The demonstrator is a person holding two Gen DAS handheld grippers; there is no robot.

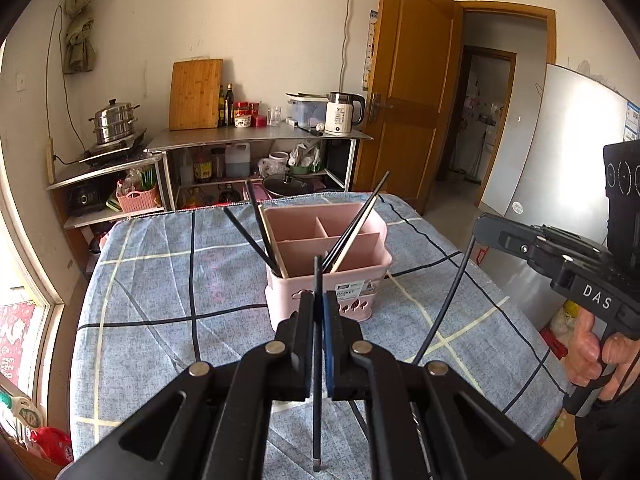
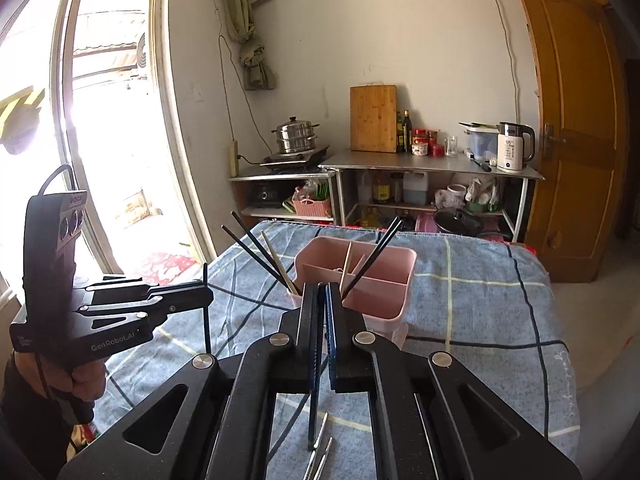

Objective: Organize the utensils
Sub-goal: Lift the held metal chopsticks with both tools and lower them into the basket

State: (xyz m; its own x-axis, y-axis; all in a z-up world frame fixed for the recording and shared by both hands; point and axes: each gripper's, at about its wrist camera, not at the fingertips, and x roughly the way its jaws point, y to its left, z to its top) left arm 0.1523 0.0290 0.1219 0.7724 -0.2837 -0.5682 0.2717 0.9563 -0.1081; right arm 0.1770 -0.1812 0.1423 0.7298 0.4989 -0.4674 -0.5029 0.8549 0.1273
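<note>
The left tool [image 1: 319, 312] was closed on a thin black chopstick [image 1: 317, 400], which stood nearly upright between its pads, its upper end just above the fingertips and its lower end hanging below them over the desk. The right tool [image 2: 322, 300] was likewise pinched shut on a second dark chopstick [image 2: 313, 420], held upright in the same way.

Just beyond both tools stood the pink plastic utensil basket with inner dividers [image 1: 360, 280], resting on the desk covered with a blue-grey checked cloth [image 1: 160, 280]. Several black chopsticks and pale wooden chopsticks [image 1: 256, 236] leaned out of the basket's near-left compartment toward the left, and another black and pale pair [image 1: 356, 224] leaned right from the near-right one.

In the right wrist view, a few grey metal utensil handles [image 2: 320, 452] lay on the cloth at the near edge, below the right tool; what kind they were could not be made out.

Each tool's handle was gripped by a person's hand [image 1: 592, 352]. Against the far wall stood a metal shelf unit [image 1: 260, 138] carrying a bamboo cutting board [image 1: 195, 94] and a white electric kettle [image 1: 342, 114].
</note>
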